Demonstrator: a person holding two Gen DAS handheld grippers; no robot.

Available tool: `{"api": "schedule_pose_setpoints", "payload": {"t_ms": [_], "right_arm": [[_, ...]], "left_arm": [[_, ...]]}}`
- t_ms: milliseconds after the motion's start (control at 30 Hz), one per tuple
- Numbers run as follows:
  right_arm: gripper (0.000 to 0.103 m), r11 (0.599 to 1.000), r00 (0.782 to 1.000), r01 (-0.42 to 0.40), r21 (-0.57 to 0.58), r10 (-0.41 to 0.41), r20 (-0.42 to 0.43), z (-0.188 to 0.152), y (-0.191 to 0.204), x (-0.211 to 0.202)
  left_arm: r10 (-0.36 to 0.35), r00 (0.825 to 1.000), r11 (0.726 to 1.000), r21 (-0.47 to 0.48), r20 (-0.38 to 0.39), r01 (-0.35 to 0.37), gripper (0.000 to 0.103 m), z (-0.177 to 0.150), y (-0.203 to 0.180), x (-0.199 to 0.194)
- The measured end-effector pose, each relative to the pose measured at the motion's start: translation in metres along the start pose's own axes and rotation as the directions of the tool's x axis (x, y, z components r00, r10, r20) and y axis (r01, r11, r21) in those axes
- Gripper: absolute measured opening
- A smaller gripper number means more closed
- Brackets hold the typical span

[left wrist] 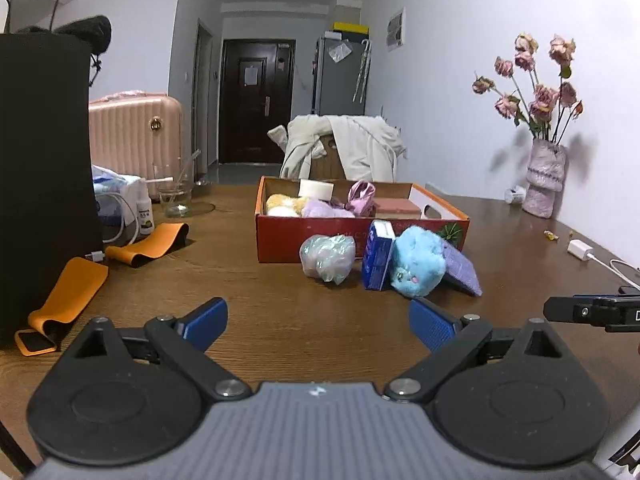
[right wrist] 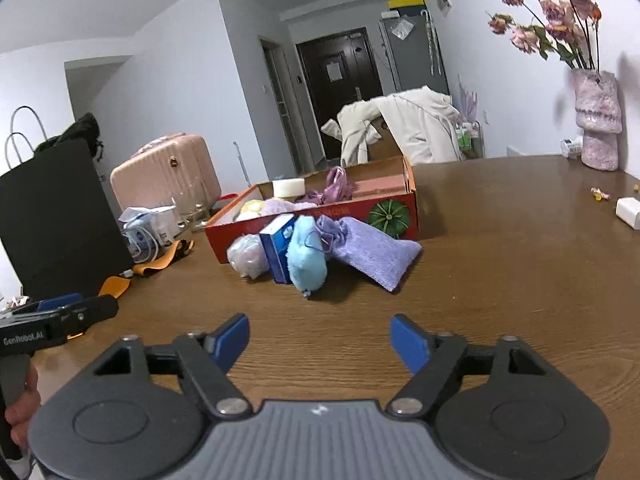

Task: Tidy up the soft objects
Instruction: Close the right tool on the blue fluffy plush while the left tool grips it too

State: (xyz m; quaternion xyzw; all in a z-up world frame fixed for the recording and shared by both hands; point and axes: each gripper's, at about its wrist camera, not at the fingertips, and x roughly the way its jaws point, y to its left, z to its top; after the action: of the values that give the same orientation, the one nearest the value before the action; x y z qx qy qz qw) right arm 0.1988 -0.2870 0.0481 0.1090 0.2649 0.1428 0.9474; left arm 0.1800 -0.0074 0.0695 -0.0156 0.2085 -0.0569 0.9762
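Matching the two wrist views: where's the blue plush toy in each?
Left wrist: blue plush toy right of centre, on the table in front of the red box, between the blue carton and the purple pouch.
Right wrist: blue plush toy just left of centre, same neighbours.
Shared landmark: red box.

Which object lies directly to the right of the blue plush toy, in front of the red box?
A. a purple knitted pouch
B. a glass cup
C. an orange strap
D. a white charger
A. The purple knitted pouch leans beside the blue plush toy in front of the red box; the other items lie elsewhere on the table.
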Motion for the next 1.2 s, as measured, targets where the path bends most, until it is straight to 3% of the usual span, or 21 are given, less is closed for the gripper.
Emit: {"api": "schedule_pose_setpoints", "payload": {"t_ms": [200,500,600,800,933,967,1100,1200], "right_arm": [[0.062,1.0,1.0,-0.004,0.014,0.005,-0.021,0.012,-0.001,0.033],[0.06,0.997,0.999,-0.049,-0.061,0.048,-0.026,0.047,0.017,0.096],[0.06,0.997,0.998,-0.052,-0.054,0.051,-0.027,0.056,0.018,0.121],[0.026,0.996,0.994,-0.089,0.03,0.091,-0.06,0.053,0.007,0.156],[0.022,0.99,0.986,-0.136,0.047,0.14,-0.09,0.047,0.009,0.142],[0.022,0.983,0.979,-0.171,0.065,0.177,-0.1,0.044,0.01,0.136],[0.023,0.91,0.905,-0.347,0.227,0.388,-0.174,0.027,0.002,0.108],[0.027,0.861,0.852,-0.4,0.313,0.476,-0.218,0.01,0.0,0.094]], "left_arm": [[-0.006,0.999,0.999,-0.036,-0.046,0.004,0.094,0.011,0.007,0.038],[-0.12,0.991,0.993,0.005,-0.052,0.12,0.082,0.039,-0.017,0.105],[-0.124,0.99,0.992,0.029,-0.062,0.126,0.075,0.049,-0.025,0.131],[-0.1,0.99,0.995,-0.004,-0.1,0.1,0.073,0.045,-0.014,0.152],[-0.088,0.986,0.996,-0.046,-0.143,0.083,0.073,0.033,0.0,0.145],[-0.091,0.985,0.995,-0.053,-0.146,0.084,0.073,0.03,0.003,0.14],[-0.128,0.977,0.99,-0.082,-0.168,0.115,0.073,0.018,0.009,0.114],[-0.159,0.973,0.985,-0.087,-0.168,0.146,0.073,0.009,0.01,0.092]]}}
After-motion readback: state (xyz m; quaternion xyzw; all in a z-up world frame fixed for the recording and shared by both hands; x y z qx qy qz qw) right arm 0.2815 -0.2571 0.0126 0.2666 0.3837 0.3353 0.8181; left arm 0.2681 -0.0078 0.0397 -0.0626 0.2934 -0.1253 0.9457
